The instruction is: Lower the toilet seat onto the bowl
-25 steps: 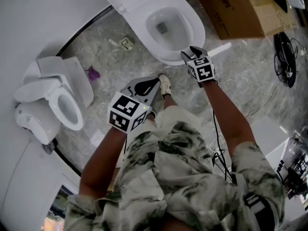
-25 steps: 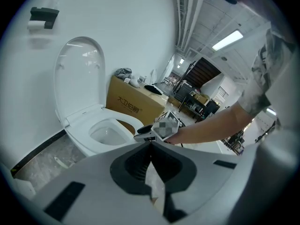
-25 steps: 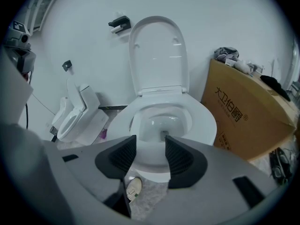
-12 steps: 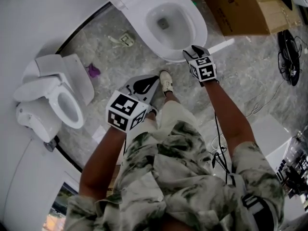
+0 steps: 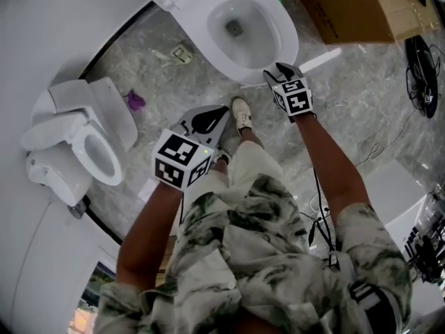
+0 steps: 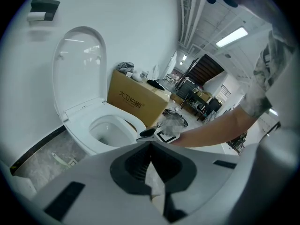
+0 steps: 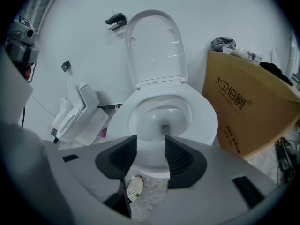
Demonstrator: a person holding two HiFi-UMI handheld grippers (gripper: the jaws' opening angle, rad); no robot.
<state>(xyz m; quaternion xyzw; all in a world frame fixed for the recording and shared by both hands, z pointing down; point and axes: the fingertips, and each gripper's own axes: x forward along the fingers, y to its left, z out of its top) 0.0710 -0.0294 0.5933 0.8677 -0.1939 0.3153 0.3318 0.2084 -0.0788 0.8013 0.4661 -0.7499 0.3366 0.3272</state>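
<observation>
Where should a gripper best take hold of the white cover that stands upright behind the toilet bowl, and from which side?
Probably the upper side edge of the cover, approached from the front: it is a thin panel hinged at its foot, with its back close to the wall.

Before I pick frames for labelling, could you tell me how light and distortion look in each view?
Head view: even light, sharp, little bending. Left gripper view: strong fisheye, black corners, ceiling lamp blown out. Right gripper view: same fisheye, faint glare on the lid.
</observation>
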